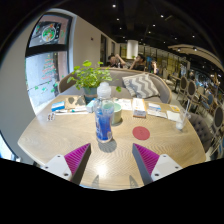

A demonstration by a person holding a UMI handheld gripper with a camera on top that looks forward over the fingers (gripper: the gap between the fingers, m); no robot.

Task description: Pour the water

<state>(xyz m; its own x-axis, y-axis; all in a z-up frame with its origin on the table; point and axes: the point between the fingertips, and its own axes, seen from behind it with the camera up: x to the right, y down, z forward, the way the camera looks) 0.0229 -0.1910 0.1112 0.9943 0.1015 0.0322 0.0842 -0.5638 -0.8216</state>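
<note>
Just ahead of hand-held gripper (pixel 109 160), fingers spread wide and empty: clear water bottle (pixel 103 119) upright on table (pixel 60 140), near potted plant (pixel 91 78). Not grasped yet; pickup and pouring all remain, by the look.

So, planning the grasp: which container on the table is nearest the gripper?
The clear bottle with the blue label, just ahead of the open fingers; the cup stands farther off by the red coaster.

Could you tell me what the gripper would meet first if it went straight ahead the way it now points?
Probably the water bottle, standing upright on the table just beyond the open gripper, slightly toward its left finger. Past it are a bowl and a potted plant. Depth is hard to judge.
</note>
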